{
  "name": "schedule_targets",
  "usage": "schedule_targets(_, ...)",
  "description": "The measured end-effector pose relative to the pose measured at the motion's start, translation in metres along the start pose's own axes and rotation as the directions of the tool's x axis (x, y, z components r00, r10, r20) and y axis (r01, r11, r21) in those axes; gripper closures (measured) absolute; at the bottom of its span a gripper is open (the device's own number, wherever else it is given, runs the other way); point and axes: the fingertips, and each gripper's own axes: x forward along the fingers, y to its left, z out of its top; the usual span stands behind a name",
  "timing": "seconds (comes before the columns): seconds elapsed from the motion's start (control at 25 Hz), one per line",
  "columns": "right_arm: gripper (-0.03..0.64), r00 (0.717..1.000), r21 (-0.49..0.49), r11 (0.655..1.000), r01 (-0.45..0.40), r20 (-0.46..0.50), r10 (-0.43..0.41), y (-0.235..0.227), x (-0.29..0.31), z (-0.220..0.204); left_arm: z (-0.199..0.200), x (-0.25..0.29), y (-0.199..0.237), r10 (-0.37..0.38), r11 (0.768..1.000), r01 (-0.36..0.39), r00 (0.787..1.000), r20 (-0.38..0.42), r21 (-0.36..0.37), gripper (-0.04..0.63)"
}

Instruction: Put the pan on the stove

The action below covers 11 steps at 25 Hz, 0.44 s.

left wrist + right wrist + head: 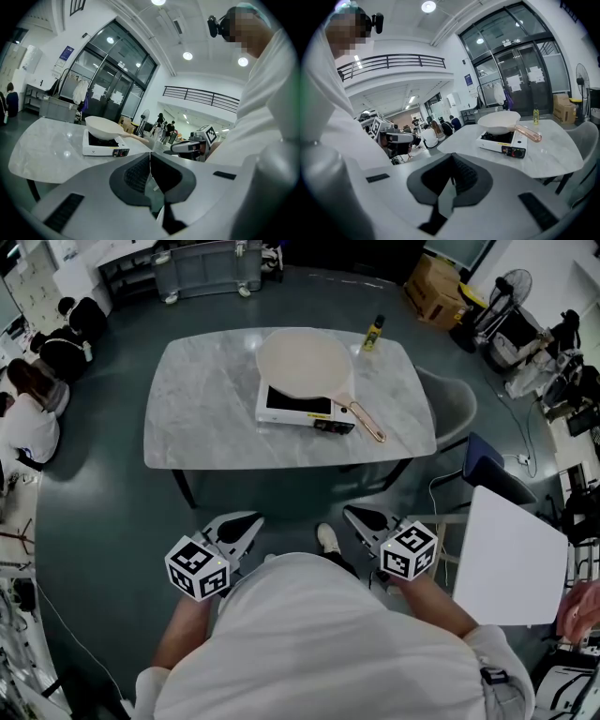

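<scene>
I hold both tongs low in front of me, short of the tabletop [206, 418] and well apart from everything on it. My left tongs [246, 524] are pressed together with nothing between the jaws; their own view shows the two dark pads meeting along one thin seam. My right tongs [361, 518] are pressed together too, and empty. The two sit side by side, tips pointing ahead toward the near edge of the tabletop.

The pan [305, 364] is ahead of both tongs, resting on top of the stove [291, 409], a small white portable burner near the middle of the tabletop. Seen from the left tongs it lies ahead and to the left; from the right tongs it lies ahead and to the right. Its handle [361, 418] sticks out over the stove's edge, angled back toward my right tongs. A small yellow bottle [374, 332] stands upright beyond the pan, on the far side of the tabletop. A white board [511, 559] lies just to the right of my right tongs.
</scene>
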Motion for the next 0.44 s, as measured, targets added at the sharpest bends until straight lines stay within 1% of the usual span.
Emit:
schedule_targets(0.24, 0.612, 1.0, 0.0, 1.0, -0.006, -0.012, 0.006, -0.008, -0.003, 0.0, 0.0, 0.01, -0.003, 0.003, 1.0, -0.003, 1.0, -0.01, -0.009, 0.575)
schedule_targets(0.44, 0.612, 1.0, -0.01, 1.0, -0.006, -0.007, 0.006, -0.028, -0.004, 0.01, 0.008, 0.027, -0.001, 0.004, 1.0, -0.004, 1.0, -0.004, 0.001, 0.575)
